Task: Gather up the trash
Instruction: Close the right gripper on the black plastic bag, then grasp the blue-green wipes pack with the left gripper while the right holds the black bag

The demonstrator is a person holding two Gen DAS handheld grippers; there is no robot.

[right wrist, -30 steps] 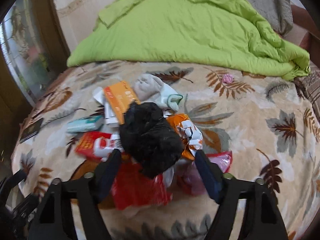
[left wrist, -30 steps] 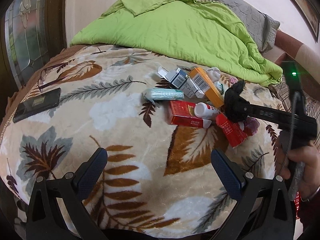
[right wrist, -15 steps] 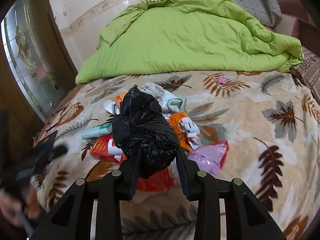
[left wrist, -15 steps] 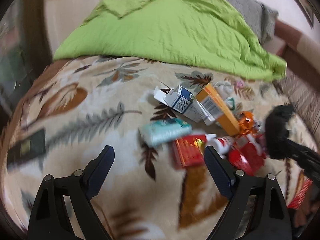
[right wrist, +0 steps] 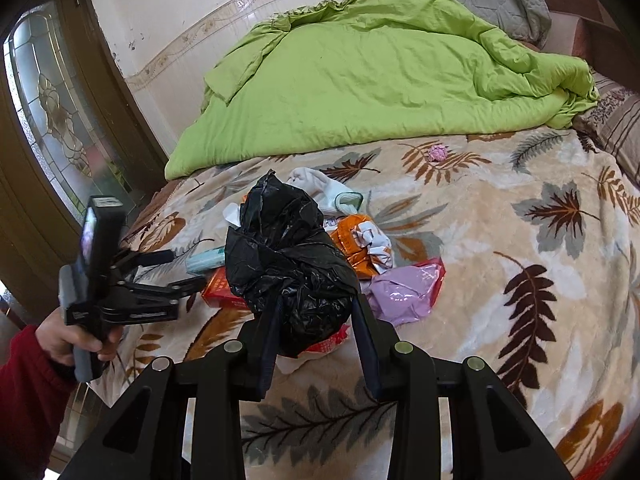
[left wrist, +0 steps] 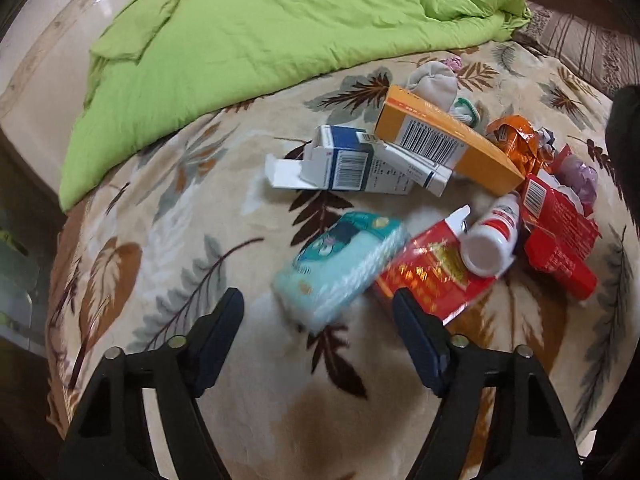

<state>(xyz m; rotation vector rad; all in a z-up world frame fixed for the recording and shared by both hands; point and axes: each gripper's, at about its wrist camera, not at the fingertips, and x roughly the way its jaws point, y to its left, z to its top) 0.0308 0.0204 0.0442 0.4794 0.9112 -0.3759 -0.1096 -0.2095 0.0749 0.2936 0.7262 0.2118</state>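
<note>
Jaws clamped on black bag, left gripper nearer

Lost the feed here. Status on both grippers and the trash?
Right gripper shut on black trash bag. Left gripper open, empty, at teal tissue pack. Trash pile loose on blanket. Nothing in the way.

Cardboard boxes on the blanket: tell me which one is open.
The blue-and-white box: its end flap hangs open toward the green quilt. The orange box beside it looks closed.
</note>
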